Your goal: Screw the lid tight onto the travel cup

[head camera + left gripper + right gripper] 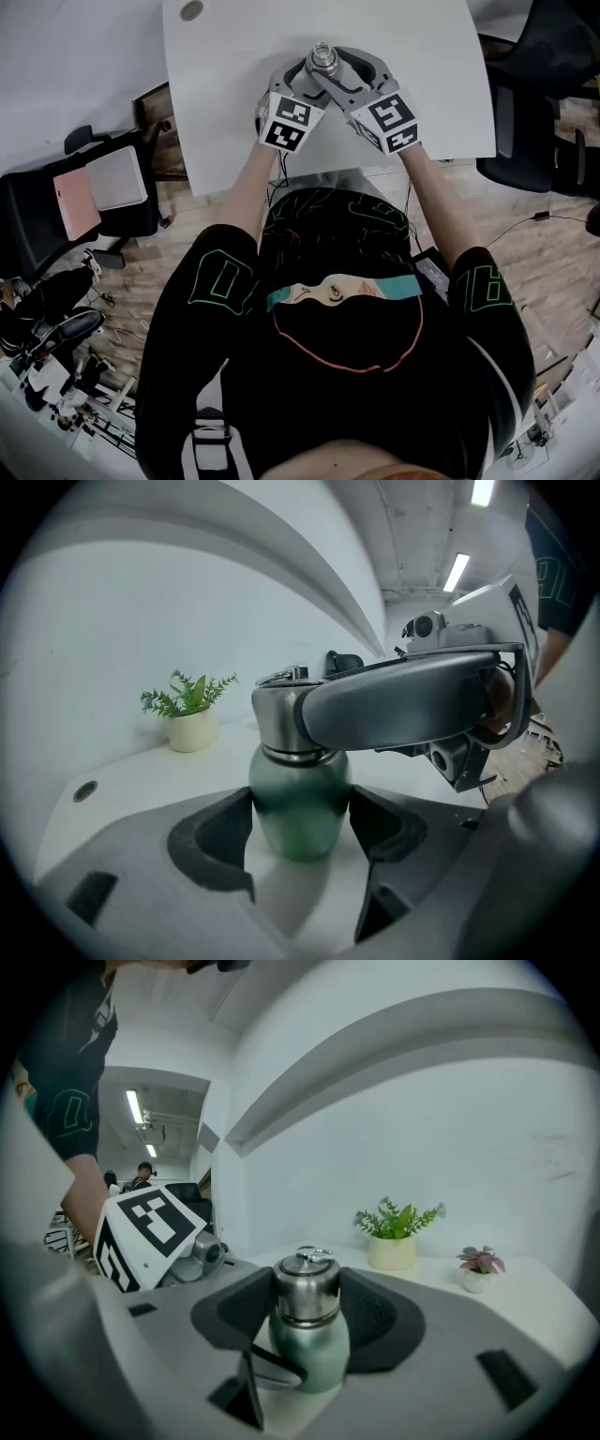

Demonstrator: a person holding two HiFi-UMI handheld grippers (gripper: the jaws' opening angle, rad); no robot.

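Standing well inside table (427,66) edges, travel cup (298,794) held by left tool (300,834), lid (306,1288) by right tool (307,1321).

Travel cup (324,58), body hidden from overhead

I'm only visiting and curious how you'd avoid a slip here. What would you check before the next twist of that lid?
1. Hold of the left gripper on the travel cup: ok, its pads press the green body on both sides.
2. Hold of the right gripper on the lid: ok, its pads sit against the metal cap.
3. Cup upright on the table: ok.
4. Lid level on the cup: ok, no tilt shows.
5. Lid screwed fully tight: cannot tell.
6. The potted plant apart from both grippers: ok.
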